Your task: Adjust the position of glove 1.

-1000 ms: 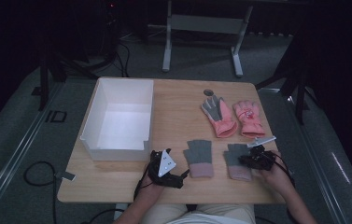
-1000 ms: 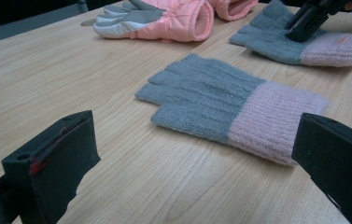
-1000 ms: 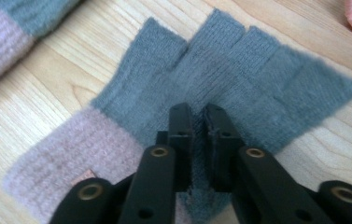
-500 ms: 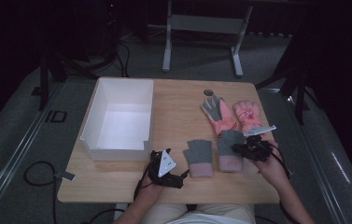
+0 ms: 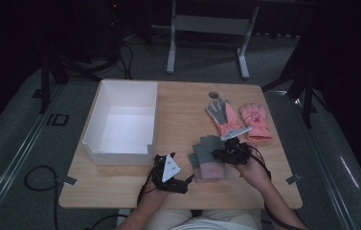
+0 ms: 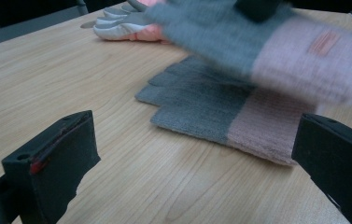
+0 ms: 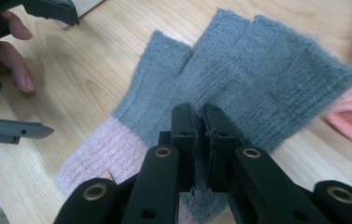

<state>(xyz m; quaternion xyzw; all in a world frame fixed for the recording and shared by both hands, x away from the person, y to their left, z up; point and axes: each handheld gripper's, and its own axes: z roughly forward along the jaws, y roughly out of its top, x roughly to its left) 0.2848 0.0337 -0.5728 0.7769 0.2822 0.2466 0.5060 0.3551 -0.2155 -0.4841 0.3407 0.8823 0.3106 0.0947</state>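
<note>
Nearest the person, the left tool (image 5: 170, 173) rested on the wooden counter (image 5: 183, 120) with its jaws wide apart and nothing between them, the flat grey-and-pink glove (image 6: 220, 112) lying on the wood just ahead of it. The right tool (image 7: 200, 135) was clamped on a second grey-and-pink glove (image 7: 239, 74), holding it lifted directly over the flat one. Farther off lay two pink gloves (image 5: 245, 120), with a white bin (image 5: 120, 122) to the left.

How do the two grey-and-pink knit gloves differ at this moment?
The lifted glove is clamped in the right hand-held gripper and hangs above the table; the other glove lies flat on the wood, untouched. The lifted one looks blurred, the flat one sharp. Both share grey fingers and pink cuffs.
</note>
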